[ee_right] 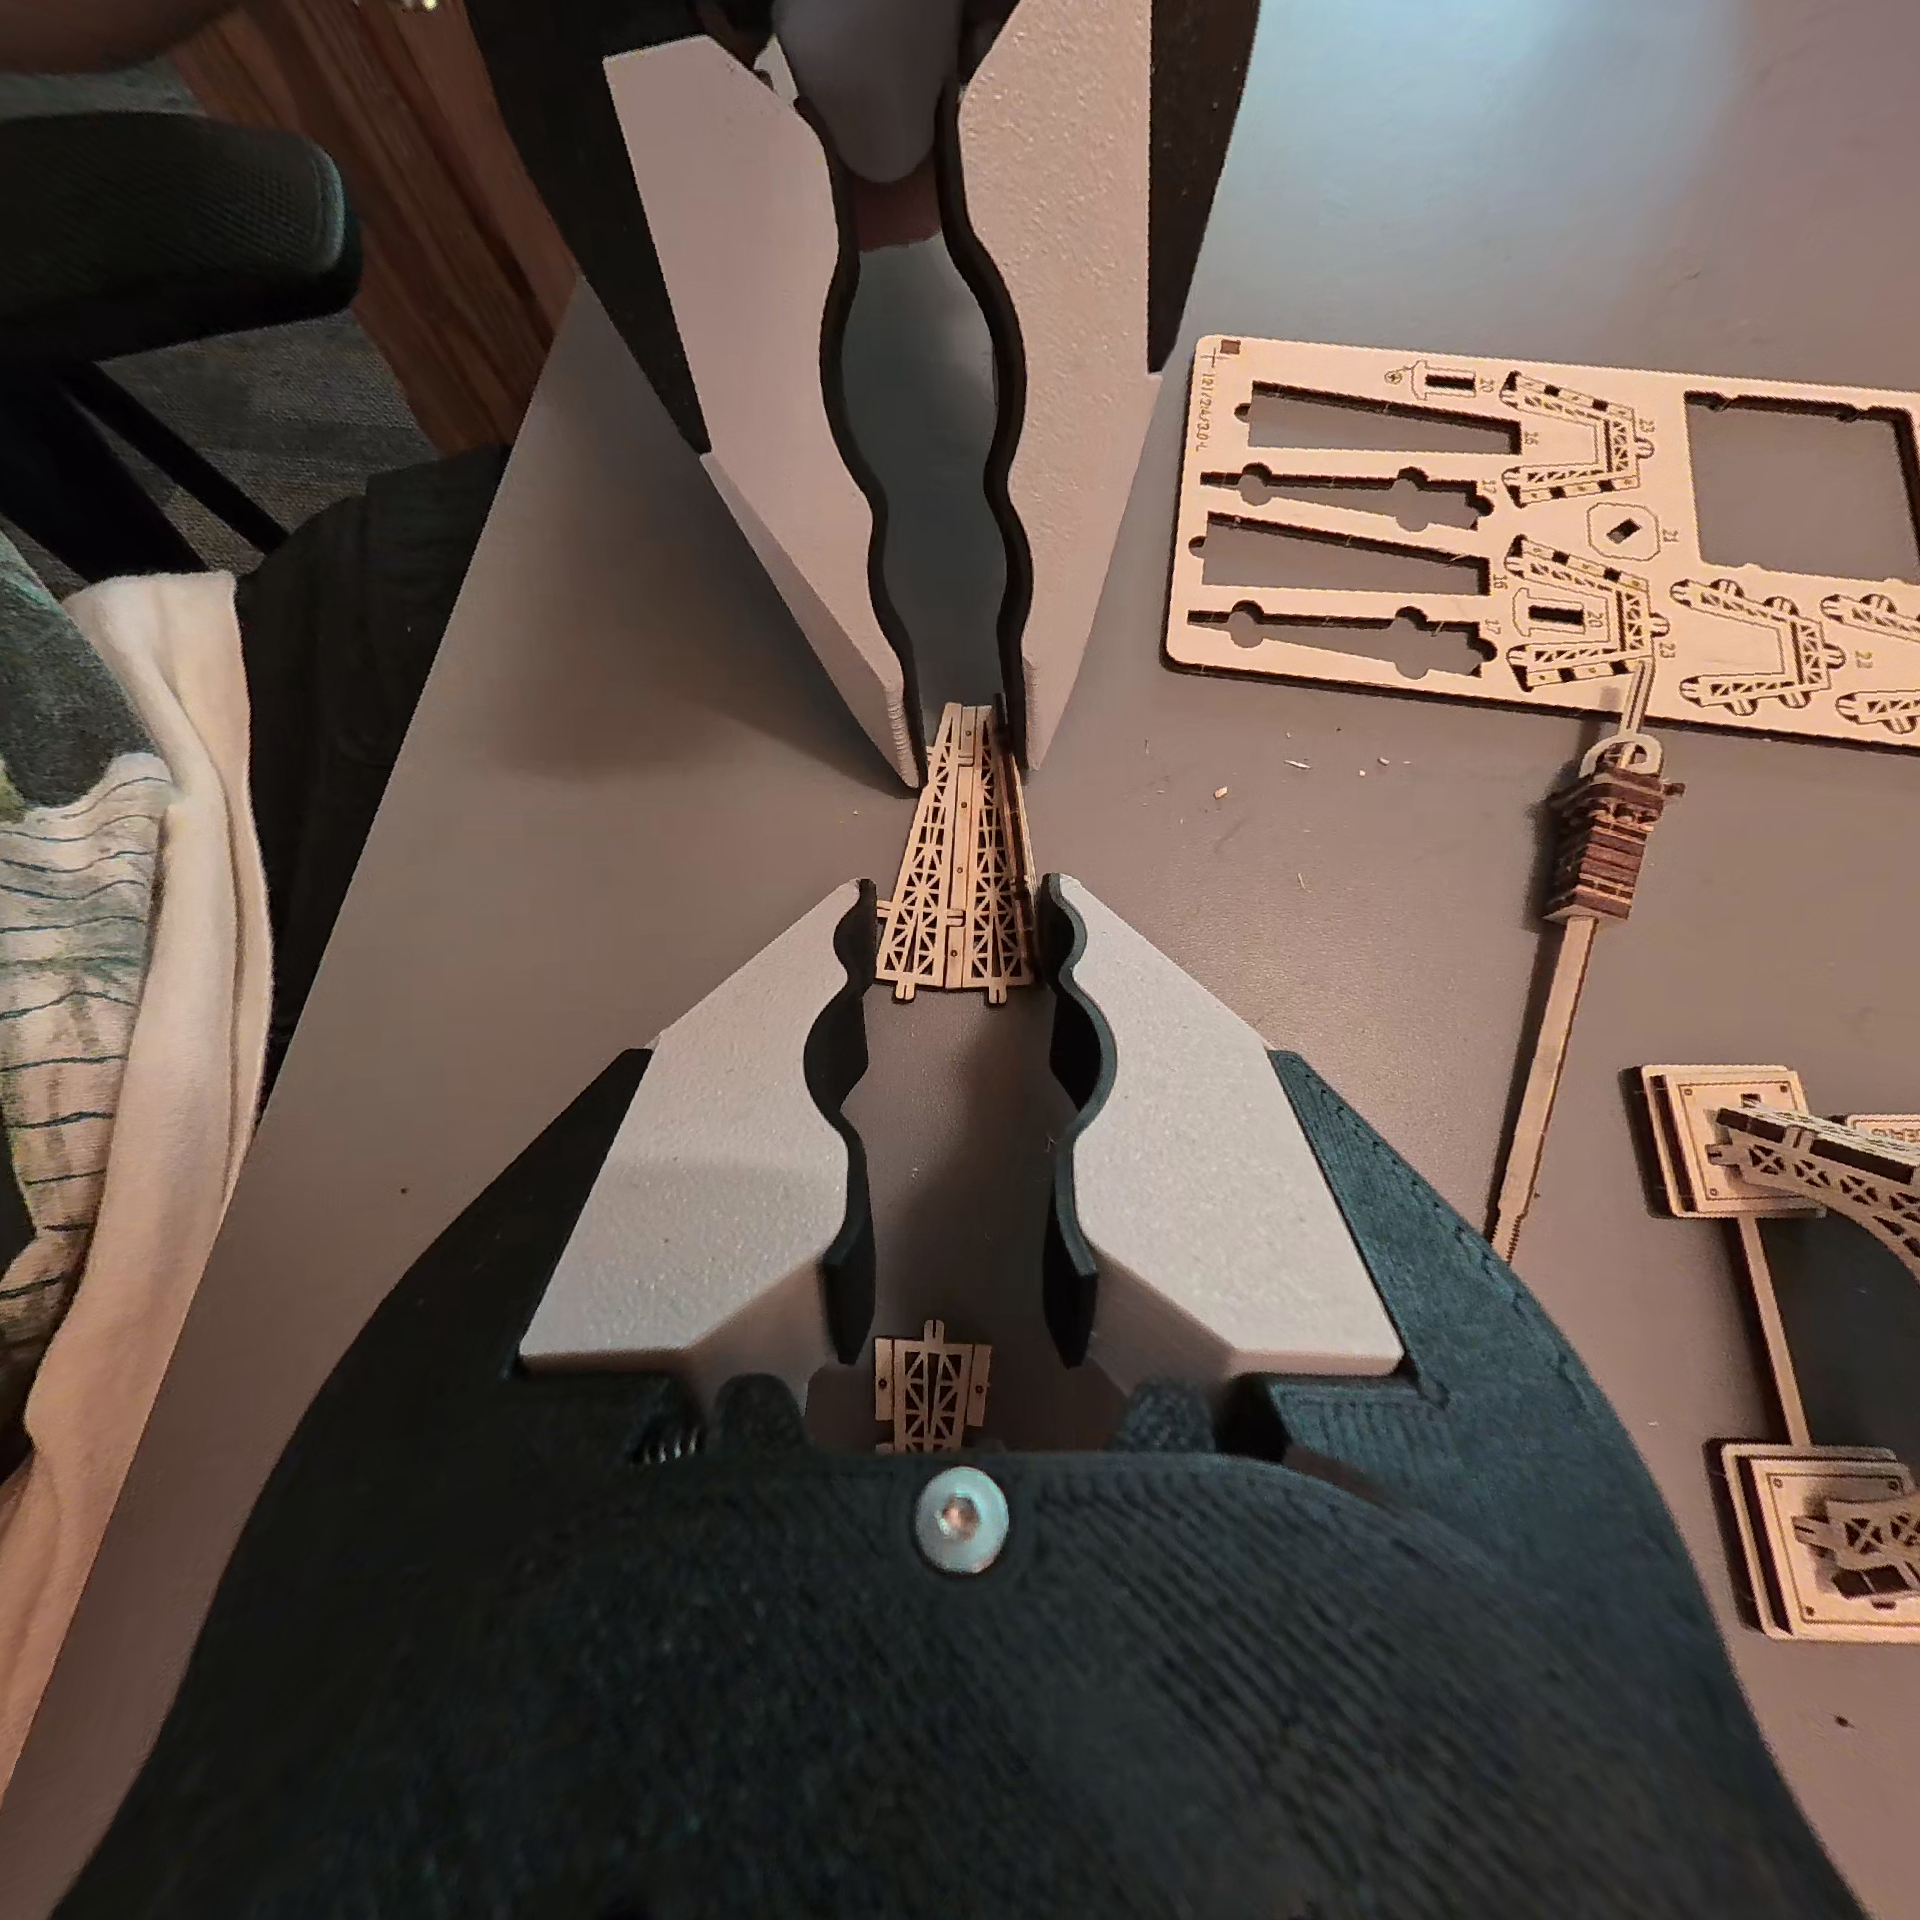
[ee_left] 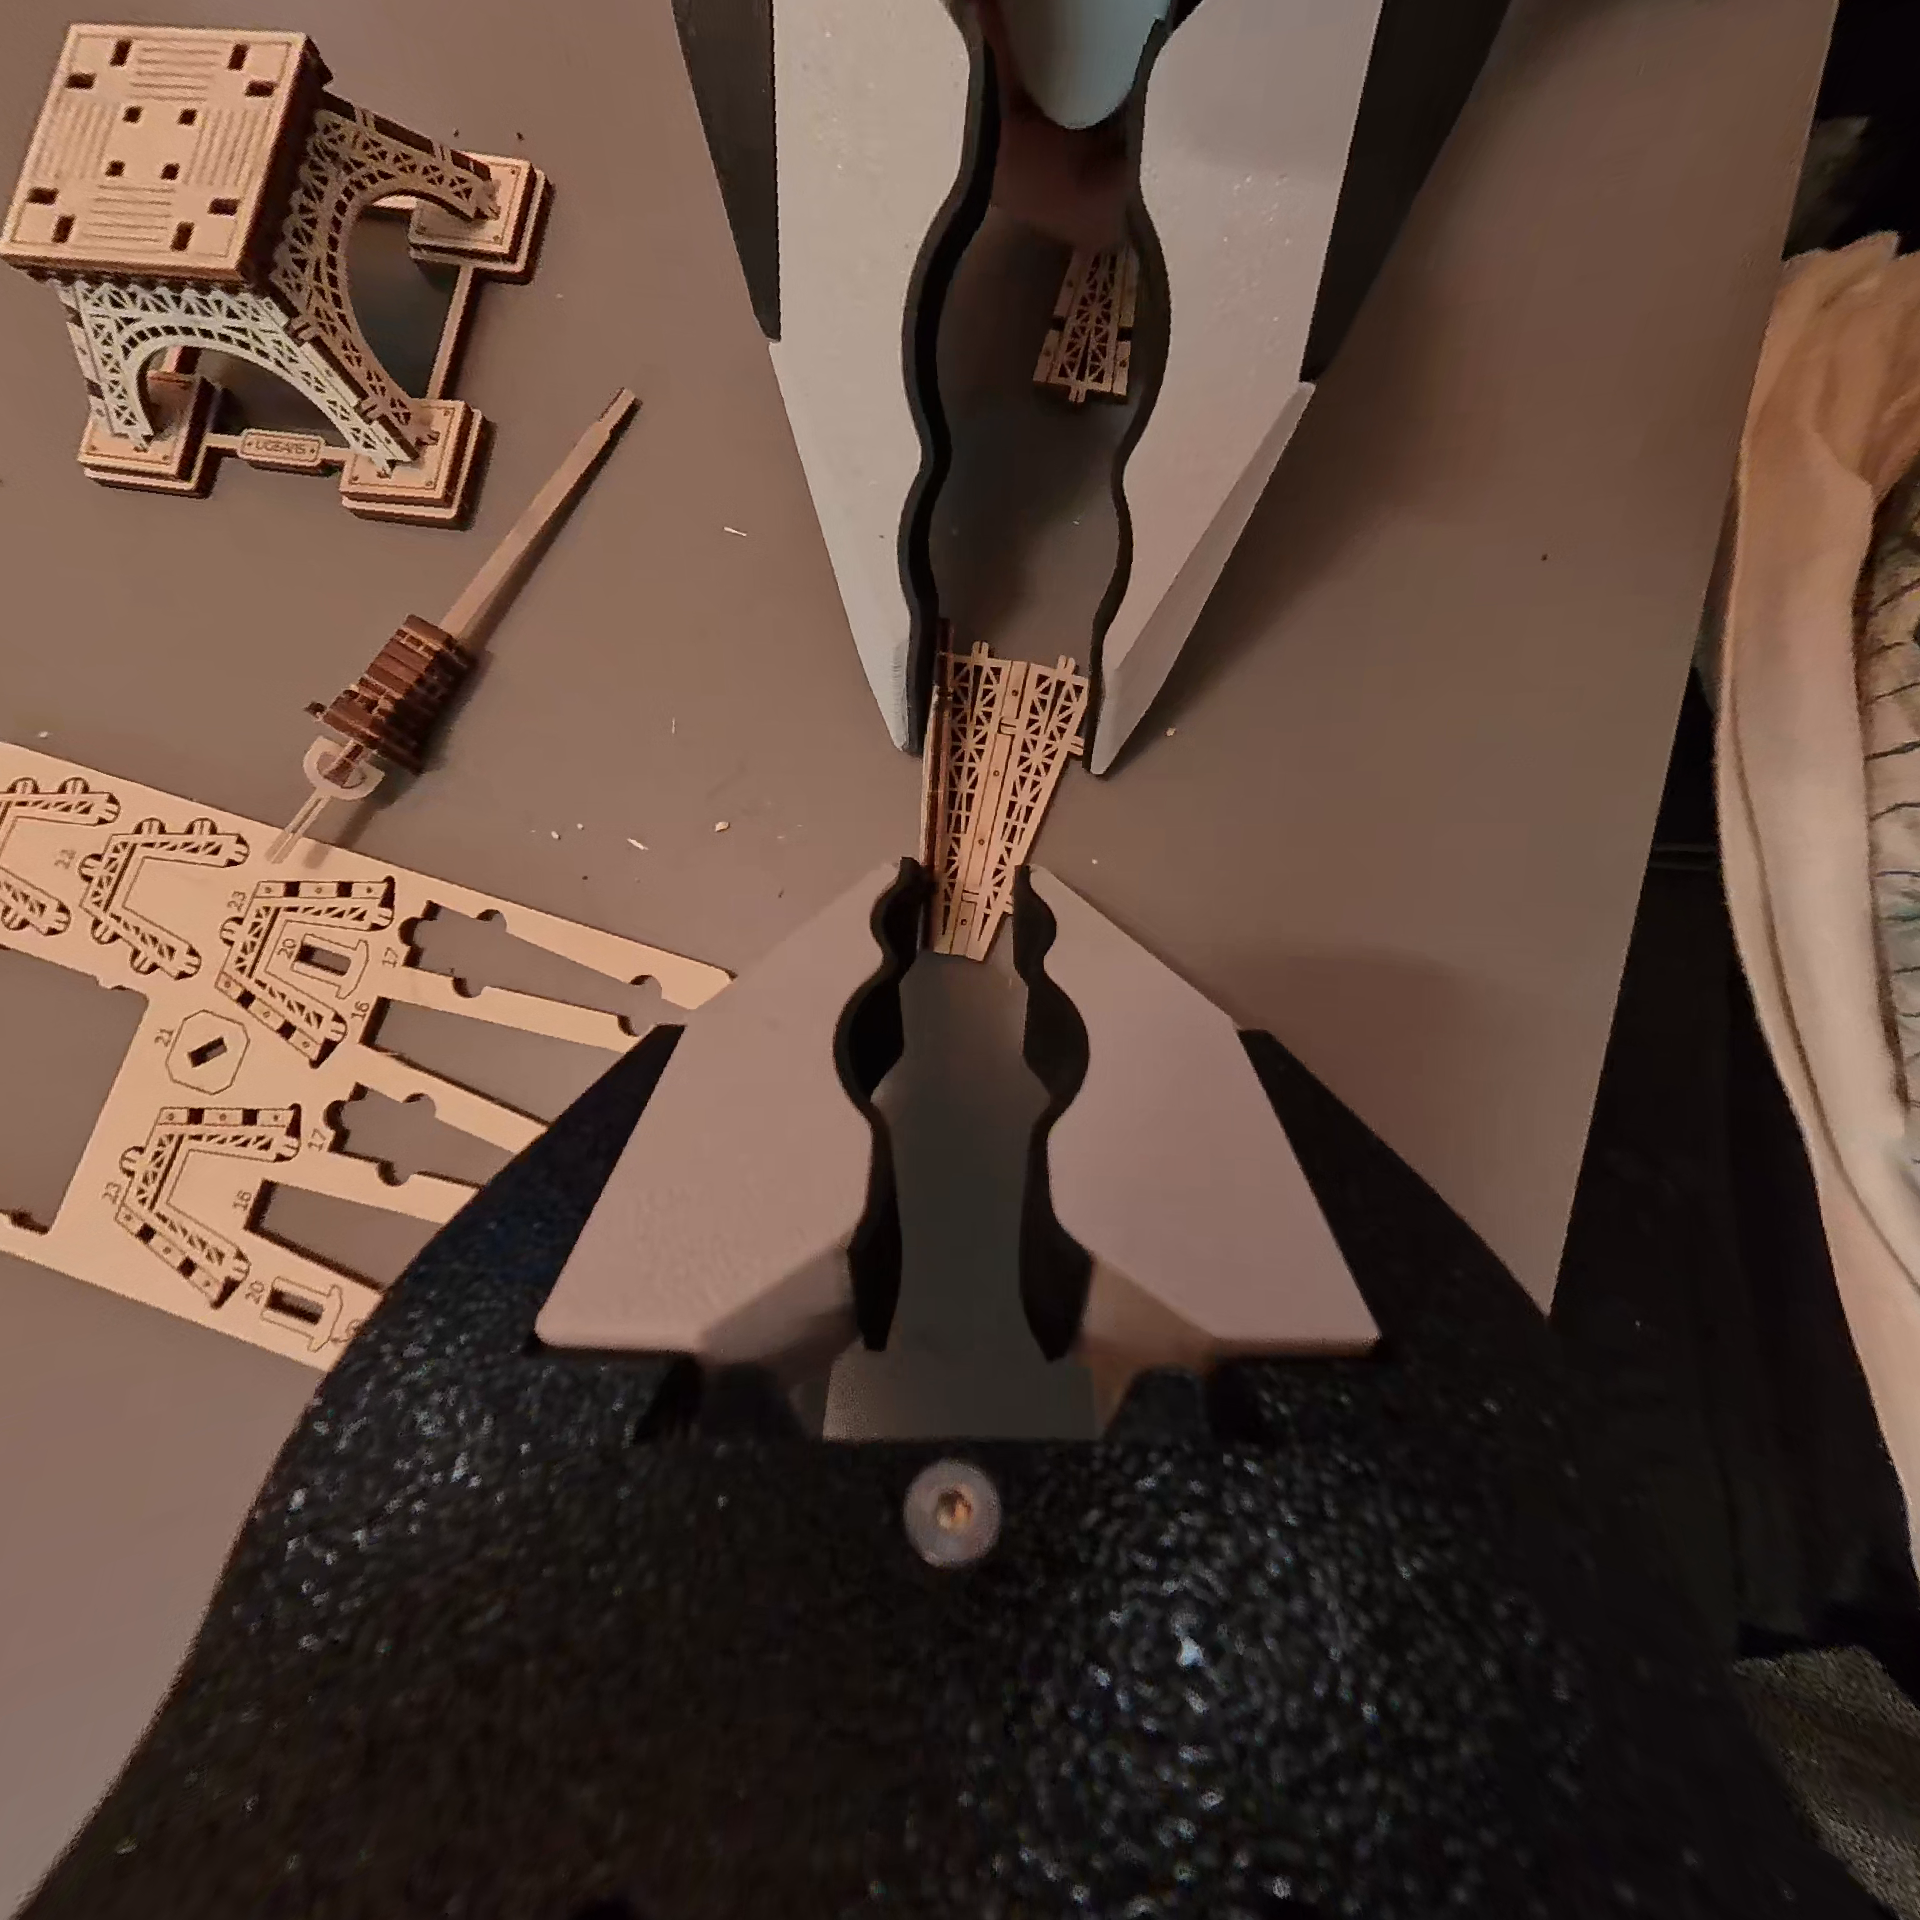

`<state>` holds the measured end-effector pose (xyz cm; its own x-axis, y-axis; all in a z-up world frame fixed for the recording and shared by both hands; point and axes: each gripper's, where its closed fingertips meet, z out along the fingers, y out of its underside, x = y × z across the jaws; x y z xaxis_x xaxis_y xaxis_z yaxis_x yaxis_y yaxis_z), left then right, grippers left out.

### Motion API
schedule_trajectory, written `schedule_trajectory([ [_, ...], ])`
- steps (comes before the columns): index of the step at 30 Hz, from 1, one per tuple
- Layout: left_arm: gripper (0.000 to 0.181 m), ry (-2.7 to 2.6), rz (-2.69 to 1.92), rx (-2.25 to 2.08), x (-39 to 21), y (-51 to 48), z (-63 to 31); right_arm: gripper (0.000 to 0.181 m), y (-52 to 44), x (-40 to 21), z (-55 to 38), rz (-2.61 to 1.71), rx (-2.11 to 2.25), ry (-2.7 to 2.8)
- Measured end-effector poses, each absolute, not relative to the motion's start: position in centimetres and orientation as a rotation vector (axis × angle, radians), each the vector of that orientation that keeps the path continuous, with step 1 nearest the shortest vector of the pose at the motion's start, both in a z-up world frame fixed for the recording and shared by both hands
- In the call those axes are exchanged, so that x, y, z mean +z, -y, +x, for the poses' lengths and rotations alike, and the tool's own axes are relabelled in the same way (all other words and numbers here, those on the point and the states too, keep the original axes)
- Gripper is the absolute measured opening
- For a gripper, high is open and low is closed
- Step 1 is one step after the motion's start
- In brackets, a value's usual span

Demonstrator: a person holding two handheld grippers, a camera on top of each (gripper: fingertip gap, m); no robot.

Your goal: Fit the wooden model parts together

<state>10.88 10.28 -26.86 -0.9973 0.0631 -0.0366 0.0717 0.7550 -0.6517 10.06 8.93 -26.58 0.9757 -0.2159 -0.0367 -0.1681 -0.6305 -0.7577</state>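
Small printed part numbers mark the cut-out wooden sheet point(ee_left: 343, 1049); beyond it, the tower base point(ee_left: 281, 447) bears a small nameplate.

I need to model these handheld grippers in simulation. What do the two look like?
Both look alike. The left gripper has a textured black body with one silver screw, and two pale grey wedge-shaped fingers lined with wavy black pads. The right gripper is the same. No cables or markings show.

the left gripper point(ee_left: 966, 894) pinches the narrow end of a tapered wooden lattice piece point(ee_left: 1003, 790), while the right gripper point(ee_left: 1003, 717) opposite grips its wide end. on the grey tabletop point(ee_left: 675, 582) to the left stand a tower base point(ee_left: 260, 260), a spire piece point(ee_left: 457, 644) and a cut-out sheet point(ee_left: 312, 1039).
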Motion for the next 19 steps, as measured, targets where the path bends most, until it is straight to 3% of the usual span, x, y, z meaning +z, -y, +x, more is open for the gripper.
schedule_trajectory([
  [9,0.020,-2.821,0.146,-1.212,-26.2,-10.3,10.7,0.031,-9.0,-26.6,10.0,-2.269,-0.096,-0.253],
  [13,0.000,-2.732,-0.033,-1.313,-24.2,-10.8,12.2,0.030,-9.0,-26.6,10.0,-2.268,-0.092,-0.255],
  [19,0.000,-2.665,0.246,-1.057,-24.5,-10.6,10.9,0.030,-8.9,-26.5,10.1,-2.264,-0.073,-0.264],
])
